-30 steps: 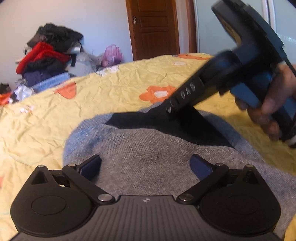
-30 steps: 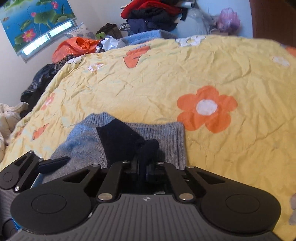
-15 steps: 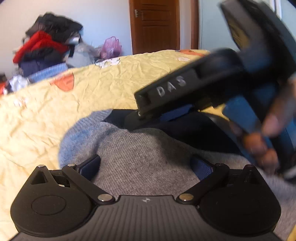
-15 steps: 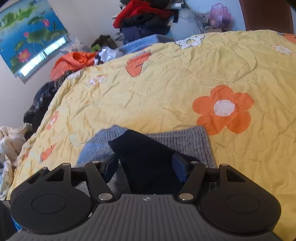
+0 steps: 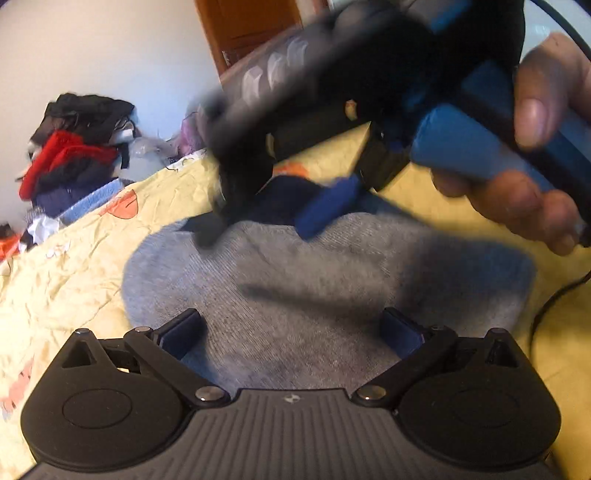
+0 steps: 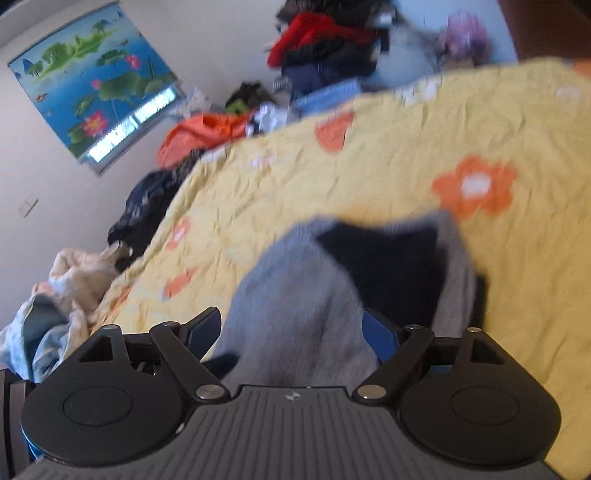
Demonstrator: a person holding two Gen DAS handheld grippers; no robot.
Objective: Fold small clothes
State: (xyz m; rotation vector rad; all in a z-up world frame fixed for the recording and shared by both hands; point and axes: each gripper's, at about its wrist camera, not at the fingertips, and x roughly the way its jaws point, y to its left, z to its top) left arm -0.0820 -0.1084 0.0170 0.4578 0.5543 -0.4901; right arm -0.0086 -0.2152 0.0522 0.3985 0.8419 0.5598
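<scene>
A small grey knit garment with a dark navy part lies flat on the yellow flowered bedspread. My left gripper hovers low over its near end, open, with only the cloth below between its blue pads. My right gripper, blurred and held by a hand, hangs over the garment's far end. In the right wrist view the right gripper has its jaws opening above the grey cloth, and its pads press on nothing.
A heap of red and dark clothes sits beyond the bed's far edge, by a brown door. More clothes lie off the bed's left side under a lotus poster. A black cable trails at right.
The right gripper, shut on the navy part a second ago, has opened, let it go and lifted clear. It now looms larger in the left wrist view. The left gripper stayed open.
</scene>
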